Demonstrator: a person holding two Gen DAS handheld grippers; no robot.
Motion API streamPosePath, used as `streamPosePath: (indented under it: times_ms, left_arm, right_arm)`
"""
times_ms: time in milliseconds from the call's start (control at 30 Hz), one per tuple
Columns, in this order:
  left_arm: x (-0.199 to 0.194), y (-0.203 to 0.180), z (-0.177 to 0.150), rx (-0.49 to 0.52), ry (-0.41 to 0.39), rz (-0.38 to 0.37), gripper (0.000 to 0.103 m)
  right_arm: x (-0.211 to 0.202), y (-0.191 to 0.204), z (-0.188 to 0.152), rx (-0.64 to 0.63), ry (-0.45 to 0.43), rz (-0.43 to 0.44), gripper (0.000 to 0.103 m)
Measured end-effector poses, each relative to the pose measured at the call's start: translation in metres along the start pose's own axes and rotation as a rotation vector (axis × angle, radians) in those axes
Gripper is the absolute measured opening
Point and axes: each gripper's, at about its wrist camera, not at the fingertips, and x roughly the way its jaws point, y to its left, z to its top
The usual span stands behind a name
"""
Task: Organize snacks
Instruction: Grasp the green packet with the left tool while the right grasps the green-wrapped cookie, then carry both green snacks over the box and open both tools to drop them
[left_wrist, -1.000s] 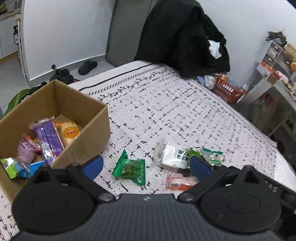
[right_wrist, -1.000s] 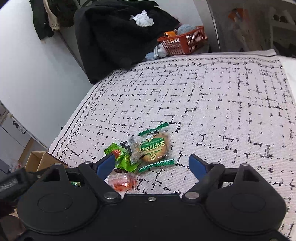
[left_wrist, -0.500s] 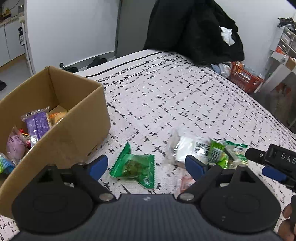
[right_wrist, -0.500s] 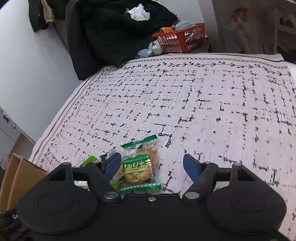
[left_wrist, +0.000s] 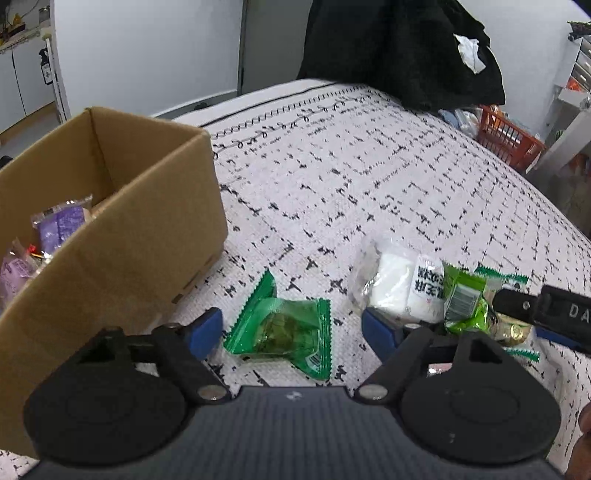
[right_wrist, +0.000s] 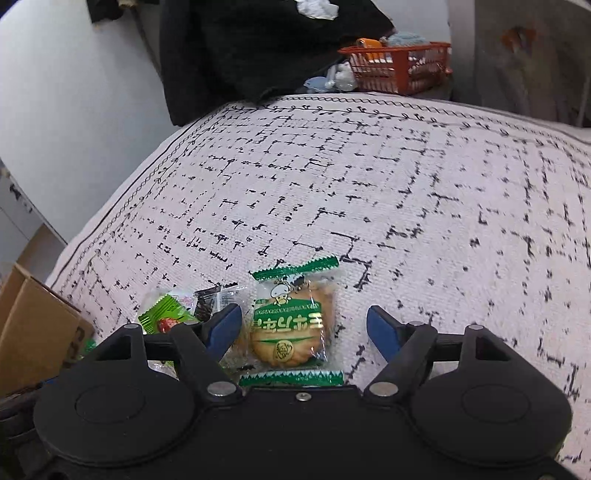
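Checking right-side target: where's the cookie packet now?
In the right wrist view, the cookie packet lies on the patterned cloth between the open fingers of the right tool, a light-green snack to its left.

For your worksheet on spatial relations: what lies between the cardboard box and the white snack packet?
In the left wrist view, a green snack packet lies between the cardboard box and the white snack packet.

Cloth (right_wrist: 369, 192) over the table: woven, coarse weave, matt, off-white with black marks.
Box (left_wrist: 122, 236): brown corrugated cardboard, matt, raw edges.
Green packet (left_wrist: 284, 328): translucent plastic film, glossy, crinkled, serrated ends.
White packet (left_wrist: 399, 288): clear film, shiny.
Biscuit packet (right_wrist: 291, 325): clear glossy film with printed green bands.
Left tool (left_wrist: 291, 328): matt black plastic, blue smooth pads, bright metal pivot pins.
Right tool (right_wrist: 304, 328): same make.
Basket (right_wrist: 399, 74): orange plastic mesh.
Coat (left_wrist: 399, 51): black matt fabric.
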Motion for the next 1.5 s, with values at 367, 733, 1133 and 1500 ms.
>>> streamPosePath:
  times_ms: [367, 733, 1133, 1500]
  left_arm:
    - [0.001, 0.006, -0.001, -0.026, 0.025, -0.040, 0.032]
    - [-0.006, 0.006, 0.001, -0.040, 0.019, -0.060, 0.027]
    - [-0.030, 0.007, 0.010, -0.045, -0.011, -0.086, 0.027]
    - [-0.073, 0.012, 0.026, -0.066, -0.070, -0.161, 0.027]
  right_arm:
    - [0.003, 0.010, -0.003, -0.110, 0.001, -0.089, 0.072]
    - [0.010, 0.018, -0.005, -0.184, -0.024, -0.142, 0.072]
    - [-0.011, 0.020, -0.020, -0.203, 0.017, -0.137, 0.048]
    - [-0.052, 0.040, -0.017, -0.203, -0.066, -0.180, 0.048]
